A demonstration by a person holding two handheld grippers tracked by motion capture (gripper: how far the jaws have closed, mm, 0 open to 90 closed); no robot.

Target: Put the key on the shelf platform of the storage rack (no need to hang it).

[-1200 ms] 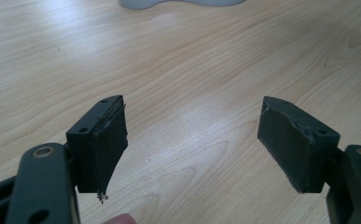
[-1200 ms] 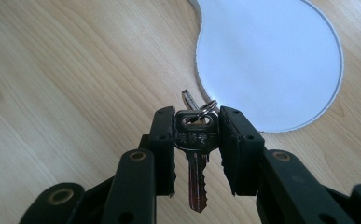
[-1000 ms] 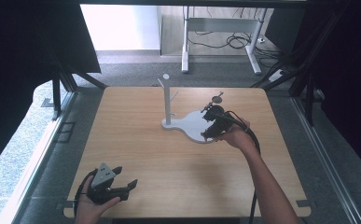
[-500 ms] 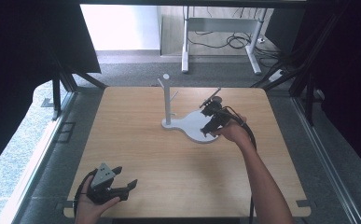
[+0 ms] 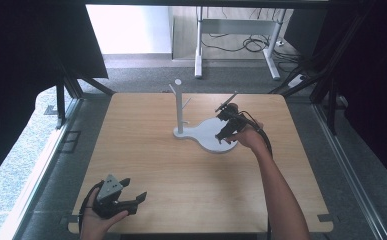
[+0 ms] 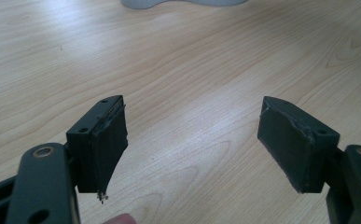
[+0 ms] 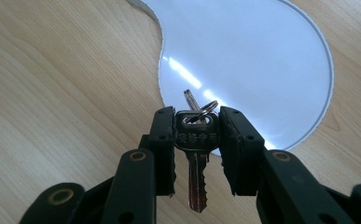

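The left hand (image 5: 97,223) rests at the near left edge of the table, fingers wrapped around the left gripper (image 5: 131,191), which points right and slightly forward. Its jaws stand wide apart, with nothing between their dark pads (image 6: 108,140), and a fingertip shows just below them in the left gripper view. The right forearm (image 5: 281,195) reaches forward from the bottom edge, bare and nearly straight, to the right hand (image 5: 248,137) at the far middle of the table. That hand tilts the right gripper (image 5: 224,131) downward and to the left. Its jaws are closed tight, pinching the head of a key (image 7: 197,135) between the pads.
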